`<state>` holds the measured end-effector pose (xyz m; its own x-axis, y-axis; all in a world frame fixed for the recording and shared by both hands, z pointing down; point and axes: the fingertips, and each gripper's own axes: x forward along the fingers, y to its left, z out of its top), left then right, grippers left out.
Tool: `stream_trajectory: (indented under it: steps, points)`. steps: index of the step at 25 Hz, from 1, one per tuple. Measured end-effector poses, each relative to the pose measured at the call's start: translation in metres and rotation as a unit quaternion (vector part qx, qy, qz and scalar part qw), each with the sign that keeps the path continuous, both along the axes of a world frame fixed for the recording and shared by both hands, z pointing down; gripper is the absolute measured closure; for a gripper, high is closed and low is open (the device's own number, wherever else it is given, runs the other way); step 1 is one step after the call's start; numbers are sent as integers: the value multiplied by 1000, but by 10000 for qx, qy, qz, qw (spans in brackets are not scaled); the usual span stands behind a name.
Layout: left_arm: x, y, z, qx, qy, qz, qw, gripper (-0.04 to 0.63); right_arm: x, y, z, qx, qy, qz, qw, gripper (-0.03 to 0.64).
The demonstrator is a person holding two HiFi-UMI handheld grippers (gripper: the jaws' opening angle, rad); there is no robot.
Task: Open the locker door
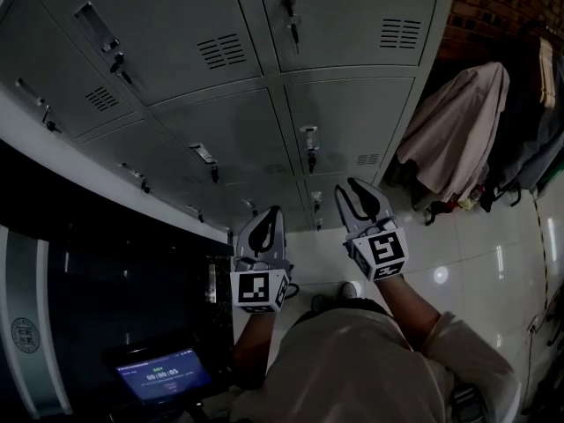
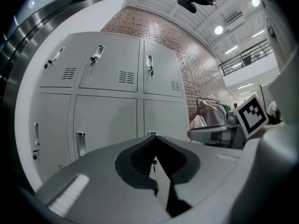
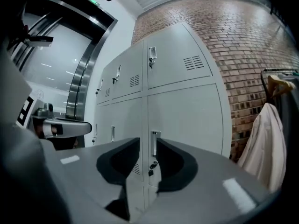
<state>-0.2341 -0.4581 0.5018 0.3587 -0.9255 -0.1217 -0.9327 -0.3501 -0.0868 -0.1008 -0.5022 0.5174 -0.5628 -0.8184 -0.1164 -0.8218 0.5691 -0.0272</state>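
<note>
A wall of grey metal lockers stands ahead of me, every door closed. The middle door of the right column has a recessed handle with a key hanging below it. In the right gripper view that handle shows in the gap between the jaws, still some way off. My right gripper is open and empty, pointing at the lockers. My left gripper is beside it on the left, its tips together with nothing held. In the left gripper view the tips meet in front of the lower locker doors.
Coats hang on a rack at the right, against a brick wall. A dark glass and steel door frame borders the lockers on the left. A lit screen sits at lower left. The floor is glossy tile.
</note>
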Motion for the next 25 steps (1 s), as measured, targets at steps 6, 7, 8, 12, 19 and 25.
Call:
stream_trajectory:
  steps: [6, 7, 8, 12, 19, 25]
  points:
    - [-1, -8, 6, -1, -3, -140, 9999, 538, -25, -43, 35, -221, 181, -142, 9995, 485]
    - [-2, -8, 6, 3, -5, -162, 9999, 538, -30, -51, 42, -277, 218, -156, 9993, 477]
    - [-4, -9, 6, 6, -4, -193, 9998, 538, -36, -59, 48, -331, 250, -159, 9990, 474]
    - [-14, -11, 11, -17, 24, -308, 9995, 538, -53, -89, 74, -489, 360, -32, 9981, 462]
    - [-26, -11, 24, -77, 29, -443, 9990, 538, -75, -128, 96, -619, 501, 84, 9968, 500]
    - [-29, -12, 30, -83, 33, -416, 9991, 538, -85, -150, 102, -660, 688, 169, 9953, 487]
